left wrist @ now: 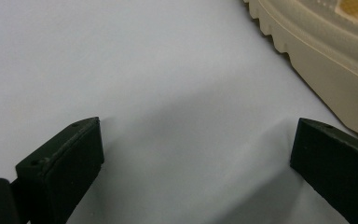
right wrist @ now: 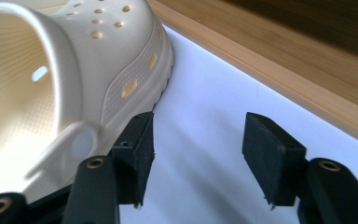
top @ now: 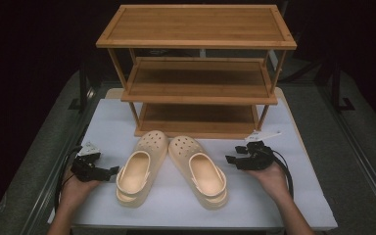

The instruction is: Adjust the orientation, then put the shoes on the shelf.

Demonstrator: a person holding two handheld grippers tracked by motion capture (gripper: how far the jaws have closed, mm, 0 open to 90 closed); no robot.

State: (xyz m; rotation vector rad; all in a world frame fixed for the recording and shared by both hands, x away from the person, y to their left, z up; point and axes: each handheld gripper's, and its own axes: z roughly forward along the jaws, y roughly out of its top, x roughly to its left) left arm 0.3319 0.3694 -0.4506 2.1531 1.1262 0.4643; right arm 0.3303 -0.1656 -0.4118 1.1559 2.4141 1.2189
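Two cream clogs, left clog and right clog, are laid side by side on the white table before a wooden rack. The left gripper and right gripper are held open, empty, flanking them.

Two black hand-held tools, left tool and right tool, each with two blocky black jaws, brass-coloured rivets at the joints, a pale three-cornered plate on top, a black cable trailing behind. Bare forearms, no sleeves.

Dark room (grey floor)
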